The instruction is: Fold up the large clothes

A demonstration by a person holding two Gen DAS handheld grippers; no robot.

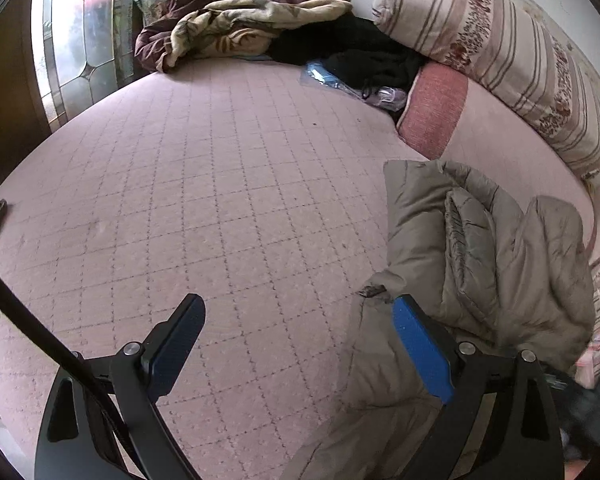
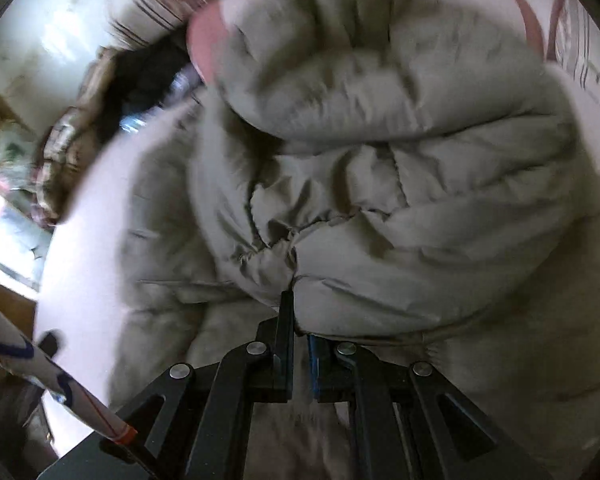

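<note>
A puffy grey-beige quilted jacket [image 1: 480, 248] lies bunched on the right side of the pink quilted bed [image 1: 200, 180]. My left gripper [image 1: 296, 308] hovers open just left of the jacket. Its right finger [image 1: 416, 344] rests against the jacket's loose edge and nothing is pinched. In the right wrist view the jacket [image 2: 380, 160] fills the frame, blurred by motion. My right gripper [image 2: 298, 320] is shut on a fold of its fabric, which drapes over the right finger and hides it.
At the far end of the bed lie a brown and cream blanket heap [image 1: 240, 28], black clothes [image 1: 364, 52] and a plastic bag [image 1: 324, 74]. A striped bolster [image 1: 500, 52] and a pink pillow [image 1: 436, 108] line the right side. A stained-glass window [image 1: 80, 40] stands at the left.
</note>
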